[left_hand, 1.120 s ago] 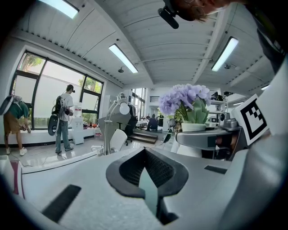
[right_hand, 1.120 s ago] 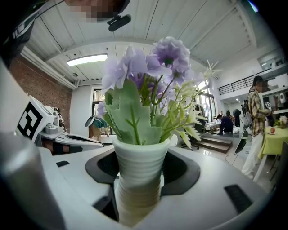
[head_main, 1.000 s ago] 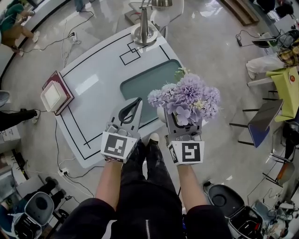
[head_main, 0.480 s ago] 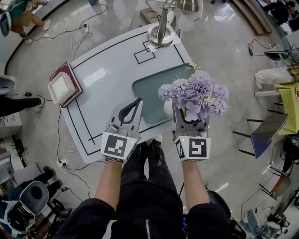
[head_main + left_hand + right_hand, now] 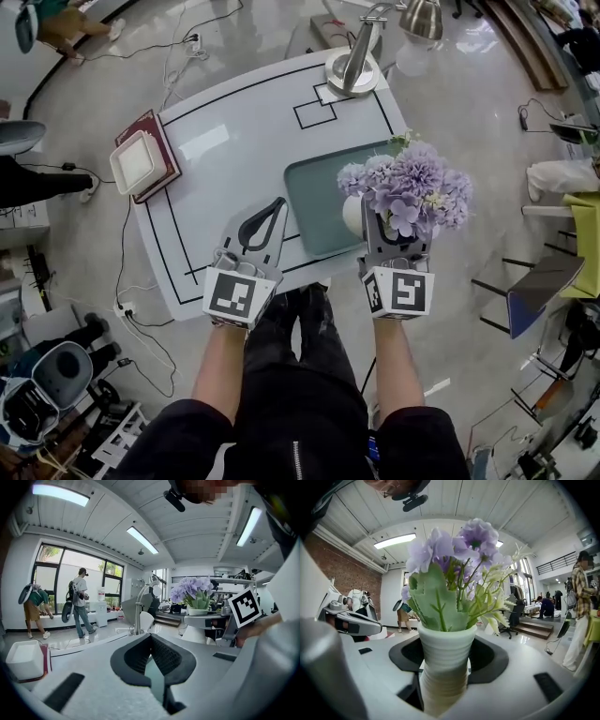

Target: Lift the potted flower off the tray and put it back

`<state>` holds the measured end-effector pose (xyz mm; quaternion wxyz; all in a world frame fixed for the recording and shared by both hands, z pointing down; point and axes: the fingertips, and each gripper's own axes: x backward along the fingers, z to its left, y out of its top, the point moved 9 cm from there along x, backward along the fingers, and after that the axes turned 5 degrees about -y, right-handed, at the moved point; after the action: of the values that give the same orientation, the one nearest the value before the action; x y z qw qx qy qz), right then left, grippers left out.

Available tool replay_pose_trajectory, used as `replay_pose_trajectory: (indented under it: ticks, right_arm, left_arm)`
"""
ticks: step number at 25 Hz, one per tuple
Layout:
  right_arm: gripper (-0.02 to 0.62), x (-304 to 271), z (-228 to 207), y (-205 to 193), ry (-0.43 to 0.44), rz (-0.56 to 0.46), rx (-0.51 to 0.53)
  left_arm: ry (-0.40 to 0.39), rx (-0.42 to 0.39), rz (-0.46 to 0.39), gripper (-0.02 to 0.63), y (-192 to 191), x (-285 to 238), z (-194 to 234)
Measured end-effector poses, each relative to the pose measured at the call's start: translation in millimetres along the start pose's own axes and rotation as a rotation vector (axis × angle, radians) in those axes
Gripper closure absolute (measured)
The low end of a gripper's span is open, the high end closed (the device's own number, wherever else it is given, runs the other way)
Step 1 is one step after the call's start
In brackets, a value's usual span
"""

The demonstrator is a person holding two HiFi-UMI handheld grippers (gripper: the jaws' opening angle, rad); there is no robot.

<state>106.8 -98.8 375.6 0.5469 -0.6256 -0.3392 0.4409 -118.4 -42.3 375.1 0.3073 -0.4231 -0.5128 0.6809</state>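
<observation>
Right tool (image 5: 392, 227): clamped on the pot (image 5: 444, 667) at its ribbed waist, below the rim.
Left tool (image 5: 272, 208): tips together, nothing in them, over the tabletop (image 5: 225, 159) beside the tray (image 5: 319, 197).
Pot: upright over the tray's near right part; base hidden.
Handling: probably light but top-heavy. The pot is stiff and likely brittle, and its ribs resist slipping. Hold the waist, not the soft blooms (image 5: 412, 187).
Views: the right tool view shows the pads on the pot. In the head view the blooms cover that, but the tray shows beneath.

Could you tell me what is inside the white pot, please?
Purple flowers and green leaves rise out of the pot; the stems' lower ends and whatever fills the pot below its rim are hidden by its wall.
</observation>
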Motion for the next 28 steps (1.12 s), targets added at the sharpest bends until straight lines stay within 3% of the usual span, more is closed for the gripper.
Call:
replay_pose_trajectory:
  ticks: [28]
  right_arm:
    - [0.351, -57.4, 1.6, -35.2, 0.080, 0.044, 0.042]
  left_arm:
    - [0.203, 0.046, 0.015, 0.602, -17.6, 35.3, 27.7]
